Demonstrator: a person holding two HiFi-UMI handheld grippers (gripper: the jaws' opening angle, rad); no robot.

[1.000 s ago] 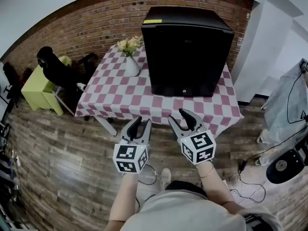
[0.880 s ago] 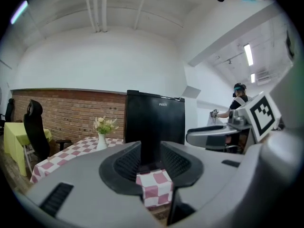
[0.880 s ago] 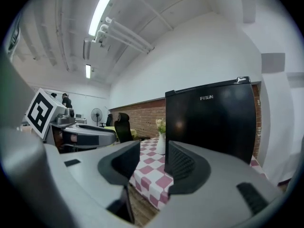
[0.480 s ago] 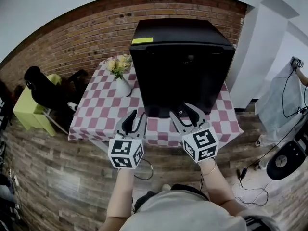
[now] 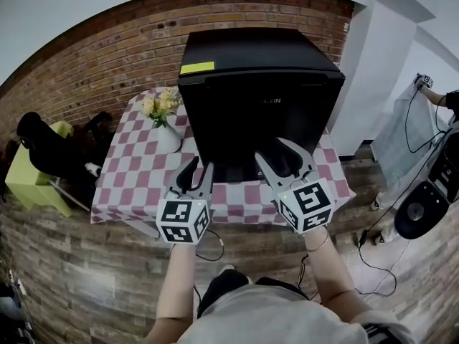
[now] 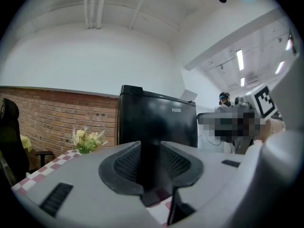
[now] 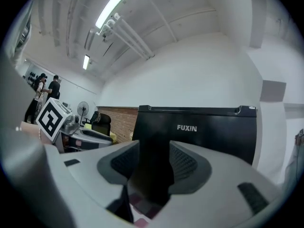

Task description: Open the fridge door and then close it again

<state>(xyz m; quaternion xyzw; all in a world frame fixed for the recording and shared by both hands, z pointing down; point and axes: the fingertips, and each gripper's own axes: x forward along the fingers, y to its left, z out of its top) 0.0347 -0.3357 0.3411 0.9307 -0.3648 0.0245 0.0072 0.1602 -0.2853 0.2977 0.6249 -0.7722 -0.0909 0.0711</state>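
The left claw (image 5: 197, 169) was held low in front of the fridge (image 5: 262, 99), its marker cube toward the person. In the left gripper view the left claw (image 6: 151, 156) had its jaws a narrow gap apart, with nothing gripped. Only the fridge (image 6: 156, 122) showed through the gap, straight ahead and apart from the tips.

The right claw (image 5: 271, 150) sat just right of the left one and a little further forward, its tips over the lower front of the fridge in the head view. In the right gripper view the right claw (image 7: 152, 167) was also parted, slightly wider than the left, and held nothing. The fridge (image 7: 209, 127) filled the space ahead of it, close by. Whether the tips touched the door could not be told.

The fridge was black, with its door shut flush and white lettering near the top edge. A yellow sticker (image 5: 197, 68) lay on its top, ahead of the left claw. It stood on a table (image 5: 136, 178) with a red and white checked cloth, which ran under and ahead of both claws.

A white vase of flowers (image 5: 165, 131) stood on the cloth ahead and left of the left claw, just beside the fridge. The flowers (image 6: 88, 140) showed left of the jaws in the left gripper view. A brick wall (image 5: 93, 63) ran behind the table.
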